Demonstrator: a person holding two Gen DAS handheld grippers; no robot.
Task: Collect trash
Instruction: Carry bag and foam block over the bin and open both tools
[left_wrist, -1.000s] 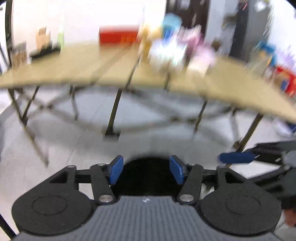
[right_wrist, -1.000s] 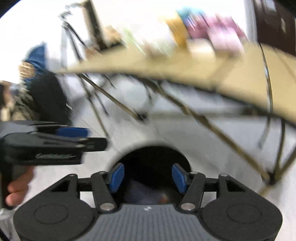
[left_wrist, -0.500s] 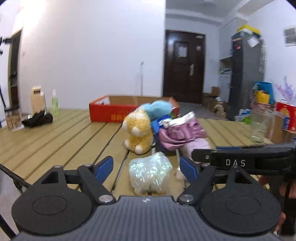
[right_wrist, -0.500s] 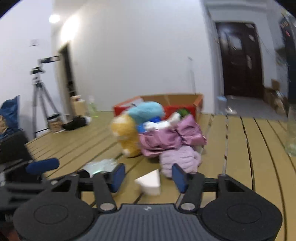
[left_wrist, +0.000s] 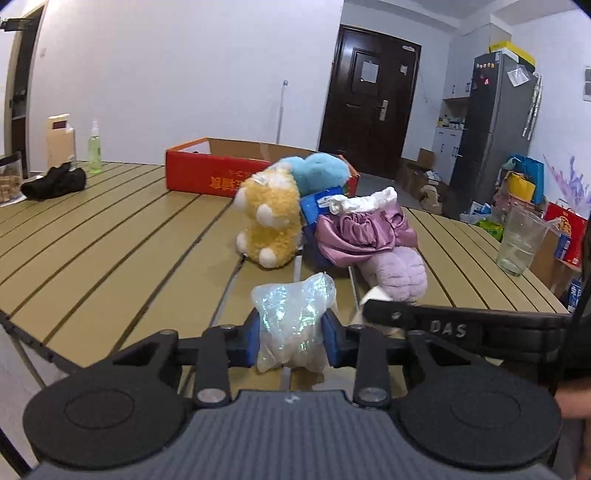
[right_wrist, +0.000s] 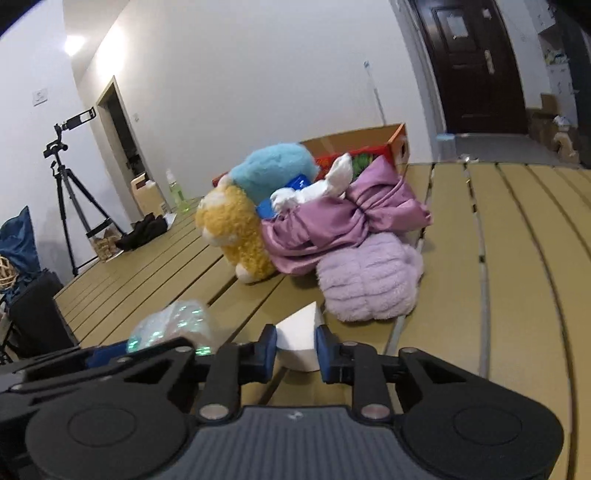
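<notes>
My left gripper (left_wrist: 291, 338) is shut on a crumpled iridescent plastic bag (left_wrist: 293, 317) at the near edge of the slatted wooden table (left_wrist: 110, 251). The bag also shows in the right wrist view (right_wrist: 173, 326). My right gripper (right_wrist: 295, 349) is shut on a white foam wedge (right_wrist: 301, 338) just right of the bag; a bit of the wedge shows in the left wrist view (left_wrist: 373, 295). The right gripper's body (left_wrist: 461, 326) crosses the left wrist view at the right.
A pile behind holds a yellow plush (left_wrist: 271, 221), a blue plush (left_wrist: 321, 173), purple satin cloth (left_wrist: 362, 229) and a lilac fluffy item (left_wrist: 400, 273). A red cardboard box (left_wrist: 207, 177) stands further back. A glass (left_wrist: 521, 243) is at the right, a black cloth (left_wrist: 53, 181) and spray bottle (left_wrist: 95, 147) at the left.
Both grippers rose from below the table to its near edge. The left jaws closed on the iridescent bag and the right jaws closed on the white wedge.
</notes>
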